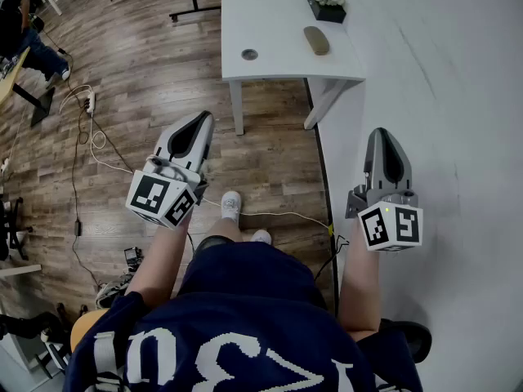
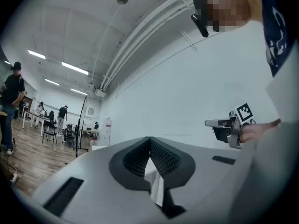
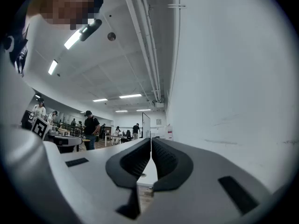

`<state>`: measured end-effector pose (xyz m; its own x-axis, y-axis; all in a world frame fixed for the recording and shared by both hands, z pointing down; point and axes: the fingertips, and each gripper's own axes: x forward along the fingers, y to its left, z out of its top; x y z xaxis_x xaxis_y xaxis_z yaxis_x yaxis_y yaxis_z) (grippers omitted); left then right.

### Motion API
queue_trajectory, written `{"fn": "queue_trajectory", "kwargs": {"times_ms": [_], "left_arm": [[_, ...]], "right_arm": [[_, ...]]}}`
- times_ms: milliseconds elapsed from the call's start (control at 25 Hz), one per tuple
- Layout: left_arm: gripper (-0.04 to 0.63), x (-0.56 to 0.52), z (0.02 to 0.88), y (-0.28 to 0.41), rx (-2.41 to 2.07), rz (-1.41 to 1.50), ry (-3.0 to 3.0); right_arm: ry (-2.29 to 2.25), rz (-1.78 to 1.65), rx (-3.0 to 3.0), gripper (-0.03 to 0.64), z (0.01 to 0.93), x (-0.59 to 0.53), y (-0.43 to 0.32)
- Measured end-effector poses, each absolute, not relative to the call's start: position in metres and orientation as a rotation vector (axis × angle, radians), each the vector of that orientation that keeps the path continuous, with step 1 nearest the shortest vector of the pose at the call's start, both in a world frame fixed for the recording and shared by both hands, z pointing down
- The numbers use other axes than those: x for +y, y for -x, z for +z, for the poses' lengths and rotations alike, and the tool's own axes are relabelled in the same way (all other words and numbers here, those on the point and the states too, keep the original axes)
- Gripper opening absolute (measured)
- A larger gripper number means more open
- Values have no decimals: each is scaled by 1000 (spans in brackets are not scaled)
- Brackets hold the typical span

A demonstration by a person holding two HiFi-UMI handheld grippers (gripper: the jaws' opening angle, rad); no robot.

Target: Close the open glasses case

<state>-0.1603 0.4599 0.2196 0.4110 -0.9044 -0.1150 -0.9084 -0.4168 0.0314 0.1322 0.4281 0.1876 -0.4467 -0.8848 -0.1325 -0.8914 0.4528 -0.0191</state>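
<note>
Currently both grippers are held out in front of the person, well apart from the task's thing. L gripper point(image 1: 202, 121) hangs over the wood floor point(image 1: 139, 80). Its own view shows the jaws pressed together at the tips w/ nothing between them. R gripper point(image 1: 385, 135) is up beside the white wall point(image 1: 458, 96). Its jaws are likewise closed tip to tip and empty, per the R gripper view. Each points roughly level, away from the person.

Glasses case point(image 1: 316, 40), a brownish oval, lies flat on the white table point(image 1: 274, 19) ahead, near the table's right edge. It sits just on the person's side of a small black planter point(image 1: 327, 10) w/ white flowers. It's too small in the head view to tell whether the lid is up or down. A round grommet point(image 1: 249, 55) sits nearer the table's front left, apart from the case.

Elsewhere, a white cable point(image 1: 98, 149) and power strip point(image 1: 90, 100) trail across the floor at left. The person's white shoes point(image 1: 231, 207) show below, along w/ a dark blue shirt point(image 1: 245, 317). Other people stand at tables far back in both gripper views.
</note>
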Motion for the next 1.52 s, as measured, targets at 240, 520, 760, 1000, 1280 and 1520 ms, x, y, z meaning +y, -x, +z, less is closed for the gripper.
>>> {"fn": "queue_trajectory", "kwargs": {"times_ms": [240,520,760,1000,1280,1520], "left_arm": [[14,456,214,163,1673,191,2604],[14,431,216,161,1653,188,2644],[14,374,215,168,1600,201,2679],[14,301,211,190,1541,226,2720],[14,235,209,209,1447,224,2780],[14,200,220,217,1450,224,2815]], "right_arm": [[1566,82,2577,31,189,426,-127],[1574,94,2580,31,194,419,-122],[1628,19,2552,31,200,379,-118],[1696,66,2494,31,183,316,-98],[1769,58,2453,31,180,264,-75],[1787,32,2471,31,188,230,-66]]}}
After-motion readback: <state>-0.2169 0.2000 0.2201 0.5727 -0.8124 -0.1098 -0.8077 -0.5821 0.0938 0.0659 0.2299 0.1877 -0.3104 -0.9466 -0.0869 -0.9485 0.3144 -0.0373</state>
